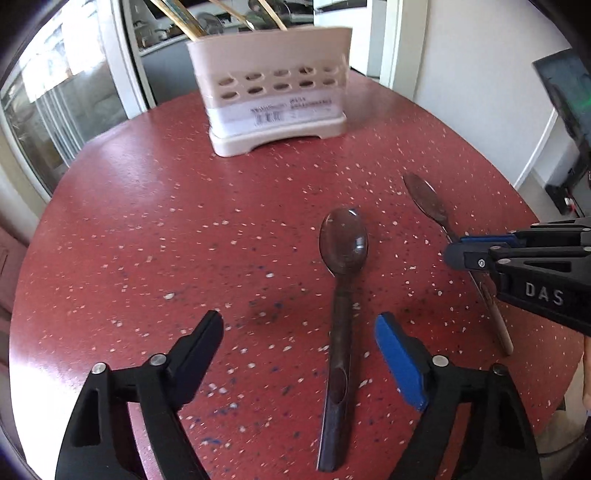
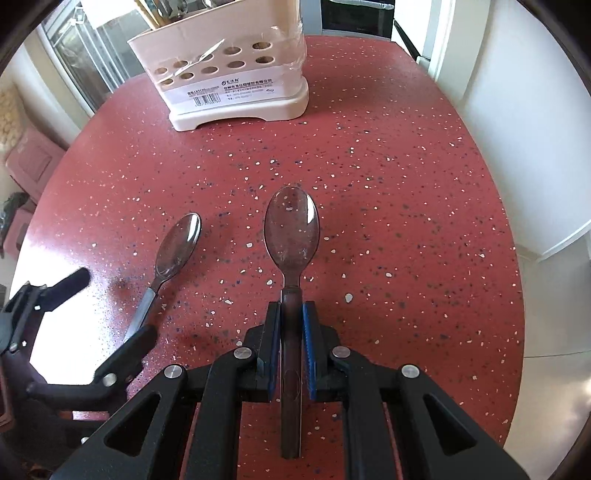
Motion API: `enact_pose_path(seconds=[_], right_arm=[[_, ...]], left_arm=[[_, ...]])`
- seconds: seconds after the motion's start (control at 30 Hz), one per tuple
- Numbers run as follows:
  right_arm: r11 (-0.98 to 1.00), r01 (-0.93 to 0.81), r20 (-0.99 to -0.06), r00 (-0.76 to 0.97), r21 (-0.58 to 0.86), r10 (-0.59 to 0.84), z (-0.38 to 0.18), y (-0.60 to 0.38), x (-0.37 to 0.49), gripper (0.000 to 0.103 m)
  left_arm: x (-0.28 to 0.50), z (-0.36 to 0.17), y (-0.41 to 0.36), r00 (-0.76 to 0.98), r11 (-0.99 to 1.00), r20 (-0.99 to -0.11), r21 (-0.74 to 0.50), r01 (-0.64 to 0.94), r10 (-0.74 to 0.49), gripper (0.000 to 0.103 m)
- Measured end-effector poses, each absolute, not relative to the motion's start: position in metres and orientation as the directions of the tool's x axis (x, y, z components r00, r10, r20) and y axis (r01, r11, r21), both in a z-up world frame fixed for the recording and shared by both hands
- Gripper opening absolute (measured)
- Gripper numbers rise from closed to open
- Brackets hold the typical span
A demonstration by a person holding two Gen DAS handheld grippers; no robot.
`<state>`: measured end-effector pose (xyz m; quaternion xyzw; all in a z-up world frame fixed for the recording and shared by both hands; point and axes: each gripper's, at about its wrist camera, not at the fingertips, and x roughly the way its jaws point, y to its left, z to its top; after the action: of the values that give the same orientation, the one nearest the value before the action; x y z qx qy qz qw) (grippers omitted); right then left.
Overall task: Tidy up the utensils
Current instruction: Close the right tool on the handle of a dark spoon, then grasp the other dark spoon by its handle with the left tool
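Two dark metal spoons are on the red speckled table (image 1: pixel 147 229). My right gripper (image 2: pixel 291 312) is shut on the handle of one spoon (image 2: pixel 291 229), whose bowl points toward the beige utensil holder (image 2: pixel 229 74). In the left wrist view the right gripper (image 1: pixel 458 253) comes in from the right, clamped on that spoon (image 1: pixel 424 199). My left gripper (image 1: pixel 299 328) stands open over the handle of the other spoon (image 1: pixel 343 243); its pads do not touch the handle. From the right wrist view, the left gripper (image 2: pixel 110 310) straddles that spoon (image 2: pixel 177 247).
The utensil holder (image 1: pixel 273 92) stands at the table's far side with gold-handled utensils (image 1: pixel 184 18) inside. Glass doors lie beyond the left edge, a white wall (image 2: pixel 517 129) to the right. A dark screen (image 1: pixel 565 99) is at the far right, and a pink box (image 2: pixel 33 162) sits on the floor to the left.
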<state>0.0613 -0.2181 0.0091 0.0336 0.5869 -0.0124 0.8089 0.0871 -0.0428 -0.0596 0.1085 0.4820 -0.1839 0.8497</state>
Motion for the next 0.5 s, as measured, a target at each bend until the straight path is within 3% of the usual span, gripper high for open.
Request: enact_pose_path(seconds=[0.17, 0.33, 0.5], right_arm=[[0.992, 0.056, -0.95, 0.299, 0.111, 0.089, 0.01, -0.223, 0.063, 0.014], [0.988, 0.06, -0.947, 0.296, 0.145, 0.121, 0.017, -0.233, 0.066, 0.03], [0.988, 0.058, -0.953, 0.278, 0.145, 0.124, 0.015, -0.235, 0.074, 0.031]], left_arm=[[0.094, -0.061, -0.044, 0.438, 0.913, -0.874, -0.013, 0.408, -0.209, 0.101], [0.098, -0.063, -0.049, 0.432, 0.91, -0.879, -0.005, 0.415, -0.201, 0.101], [0.101, -0.064, -0.051, 0.421, 0.909, -0.886, 0.0, 0.418, -0.194, 0.101]])
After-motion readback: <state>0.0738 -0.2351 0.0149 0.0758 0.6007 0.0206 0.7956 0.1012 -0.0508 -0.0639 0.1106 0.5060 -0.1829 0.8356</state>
